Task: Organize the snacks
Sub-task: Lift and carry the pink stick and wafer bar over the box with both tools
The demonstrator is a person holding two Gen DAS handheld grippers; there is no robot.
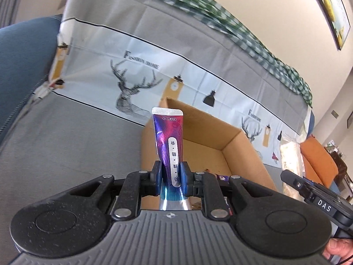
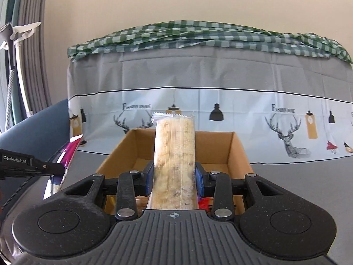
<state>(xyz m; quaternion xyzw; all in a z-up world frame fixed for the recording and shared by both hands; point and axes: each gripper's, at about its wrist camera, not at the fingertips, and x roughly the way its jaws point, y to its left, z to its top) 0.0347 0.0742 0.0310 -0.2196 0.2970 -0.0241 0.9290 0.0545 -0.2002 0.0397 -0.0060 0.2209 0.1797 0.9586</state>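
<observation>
My left gripper [image 1: 171, 176] is shut on a purple and pink snack pouch [image 1: 168, 139], held upright over the near left edge of an open cardboard box [image 1: 231, 141]. My right gripper [image 2: 174, 178] is shut on a clear pack of pale crackers [image 2: 174, 154], held upright above the same box [image 2: 238, 152]. A few wrapped snacks lie at the box's near end, mostly hidden behind the grippers. The pouch [image 2: 68, 156] and the left gripper's side show at the left of the right wrist view. The cracker pack [image 1: 290, 165] shows at the right of the left wrist view.
The box sits on a sofa seat under a grey cover [image 1: 66, 145] printed with deer and lamps. A green checked cloth [image 2: 198, 37] lies along the backrest top. A blue armrest [image 1: 19, 70] is at the left, an orange cushion [image 1: 317, 161] at the right.
</observation>
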